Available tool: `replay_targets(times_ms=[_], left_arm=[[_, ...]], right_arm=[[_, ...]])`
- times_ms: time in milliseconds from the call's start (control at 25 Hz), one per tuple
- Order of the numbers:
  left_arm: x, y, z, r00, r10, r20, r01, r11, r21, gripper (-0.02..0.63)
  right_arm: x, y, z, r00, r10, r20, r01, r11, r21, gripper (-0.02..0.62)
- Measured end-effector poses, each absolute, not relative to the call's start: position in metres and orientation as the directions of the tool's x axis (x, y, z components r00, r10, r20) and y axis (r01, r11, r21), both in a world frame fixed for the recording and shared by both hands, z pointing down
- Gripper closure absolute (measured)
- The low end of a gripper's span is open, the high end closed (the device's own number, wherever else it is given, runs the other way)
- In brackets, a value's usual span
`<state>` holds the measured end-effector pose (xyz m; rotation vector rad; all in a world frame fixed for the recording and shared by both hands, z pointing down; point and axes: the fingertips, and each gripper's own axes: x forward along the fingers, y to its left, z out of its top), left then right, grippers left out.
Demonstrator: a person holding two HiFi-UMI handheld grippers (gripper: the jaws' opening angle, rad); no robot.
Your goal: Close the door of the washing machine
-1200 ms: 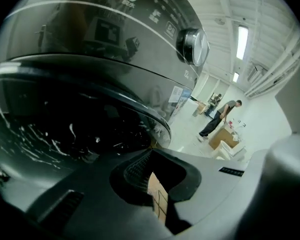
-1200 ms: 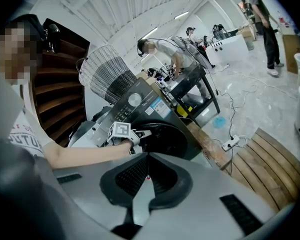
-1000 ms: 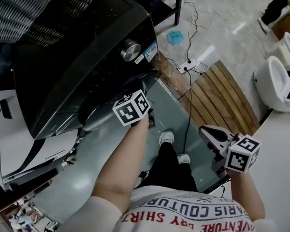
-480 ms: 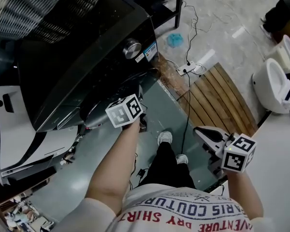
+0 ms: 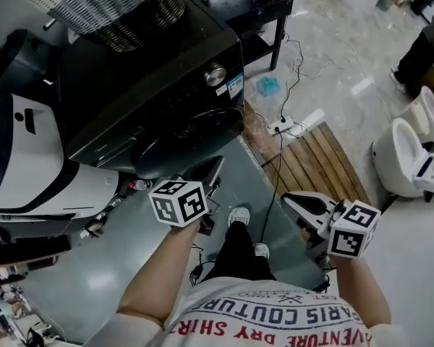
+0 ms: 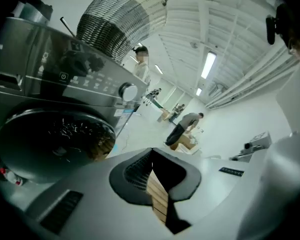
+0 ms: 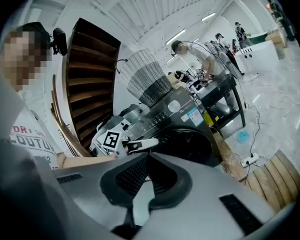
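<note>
The black washing machine [image 5: 152, 85] stands ahead of me, its round dark door [image 5: 184, 147] lying flat against the front. In the left gripper view the door [image 6: 55, 139] sits left of my jaws, under the control panel and knob [image 6: 127, 91]. My left gripper [image 5: 215, 166] hovers just before the door, apart from it, shut with nothing between its jaws [image 6: 152, 151]. My right gripper [image 5: 288, 197] hangs further right over the floor, also shut and empty [image 7: 149, 155]. From there the door [image 7: 187, 144] shows behind the left gripper's marker cube [image 7: 110, 139].
A wicker basket [image 5: 108, 6] sits on top of the machine. A white appliance [image 5: 29, 165] stands to its left, a black stand [image 5: 267, 6] behind it. A power strip with cables [image 5: 282, 126], a wooden slat mat [image 5: 325, 161] and a white toilet [image 5: 405, 157] lie to the right.
My left gripper has drawn back from the machine's front toward me and risen. The right gripper has also lifted a little. The head view now takes in more of the machine's top.
</note>
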<state>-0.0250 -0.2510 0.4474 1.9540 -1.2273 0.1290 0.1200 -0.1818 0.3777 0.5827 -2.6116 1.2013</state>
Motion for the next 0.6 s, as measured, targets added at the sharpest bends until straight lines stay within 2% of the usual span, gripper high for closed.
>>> replay_targets(times_ms=[160,360,600], left_arm=[[-0.004,-0.203,0.396,0.582,-0.698,0.417,-0.767,-0.301,0.567,0.583],[0.013,-0.159,0.335,0.616,-0.695,0.37,-0.742,-0.354,0.57,0.583],[0.044,-0.123,0.25,0.661,-0.706,0.255,-0.703,-0.464,0.538,0.583]], right_arm=[[0.116,-0.159,0.345,-0.912,-0.261,0.316,-0.408,0.65,-0.64,0.574],[0.128,-0.147,0.288,-0.903,-0.349,0.251,-0.429,0.694,-0.578,0.574],[0.134,-0.121,0.231,-0.926,-0.335,0.175,-0.377,0.777,-0.504,0.574]])
